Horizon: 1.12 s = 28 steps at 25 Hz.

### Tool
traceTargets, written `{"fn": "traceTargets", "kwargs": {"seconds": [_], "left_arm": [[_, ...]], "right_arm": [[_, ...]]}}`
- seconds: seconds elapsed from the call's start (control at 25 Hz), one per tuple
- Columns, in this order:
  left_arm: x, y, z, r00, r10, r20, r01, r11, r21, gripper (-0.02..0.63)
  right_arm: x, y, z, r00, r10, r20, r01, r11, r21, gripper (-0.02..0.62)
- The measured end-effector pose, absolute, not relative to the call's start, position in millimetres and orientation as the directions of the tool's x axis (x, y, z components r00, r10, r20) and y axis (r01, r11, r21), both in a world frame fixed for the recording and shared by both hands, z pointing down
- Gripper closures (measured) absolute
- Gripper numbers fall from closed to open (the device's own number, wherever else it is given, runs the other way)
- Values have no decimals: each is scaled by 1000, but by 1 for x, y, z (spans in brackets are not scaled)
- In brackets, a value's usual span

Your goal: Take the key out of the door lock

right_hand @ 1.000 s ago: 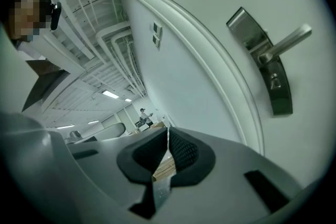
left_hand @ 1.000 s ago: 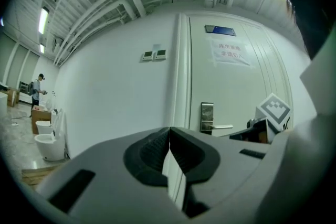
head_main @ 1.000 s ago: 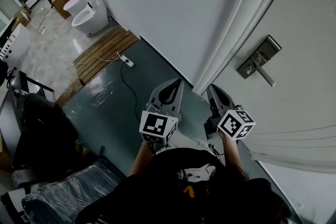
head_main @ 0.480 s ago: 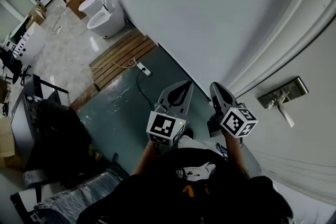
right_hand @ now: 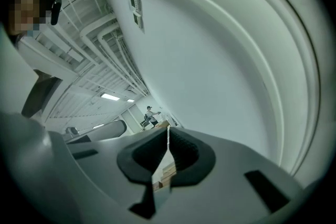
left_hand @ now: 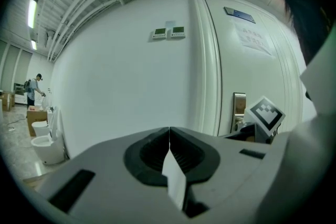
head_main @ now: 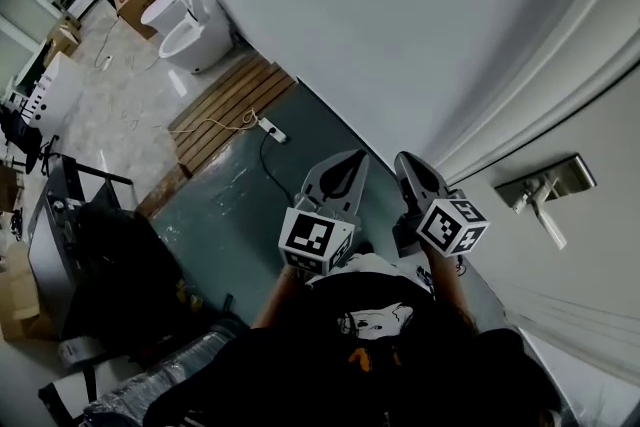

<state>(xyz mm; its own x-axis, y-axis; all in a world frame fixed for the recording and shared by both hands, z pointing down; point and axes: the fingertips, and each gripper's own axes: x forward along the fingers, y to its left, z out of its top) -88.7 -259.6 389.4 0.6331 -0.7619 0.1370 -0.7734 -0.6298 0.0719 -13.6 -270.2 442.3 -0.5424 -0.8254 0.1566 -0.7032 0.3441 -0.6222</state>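
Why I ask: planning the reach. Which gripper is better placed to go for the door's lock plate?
Probably right. The right gripper sits on the side of the lock plate in the head view, while the left gripper is farther, with the right one between. Both grippers' jaws are shut, empty.

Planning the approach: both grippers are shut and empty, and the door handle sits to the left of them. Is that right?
Not quite: the door handle sits to their right, beyond the right gripper, as the head view shows. The rest holds.

Lock plate (head_main: pixel 568 172) looks brushed metal, the door (head_main: pixel 600 275) smooth and matt, the platform (head_main: pixel 228 105) slatted wood
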Motion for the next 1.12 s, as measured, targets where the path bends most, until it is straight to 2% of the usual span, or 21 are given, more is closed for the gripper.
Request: {"fn": "traceTargets", "kwargs": {"seconds": [0.32,0.48,0.84,1.12], "left_arm": [[-44,-259,392,727,-678,109,-687,-719,109,597],[-14,-253,389,796,-595,111,-605,-788,119,597],[53,-231,388,904,-409,126,-424,-894,142,597],[95,-220,389,961,-247,127,-264,-954,141,597]], "right_arm": [[18,-256,449,-478,-863,164,-740,295,-605,589],[38,-239,455,-414,-895,169,-754,233,-614,589],[107,-202,462,-186,-966,181,-768,28,-640,589],[159,-171,474,34,-976,216,-732,-171,-659,588]]}}
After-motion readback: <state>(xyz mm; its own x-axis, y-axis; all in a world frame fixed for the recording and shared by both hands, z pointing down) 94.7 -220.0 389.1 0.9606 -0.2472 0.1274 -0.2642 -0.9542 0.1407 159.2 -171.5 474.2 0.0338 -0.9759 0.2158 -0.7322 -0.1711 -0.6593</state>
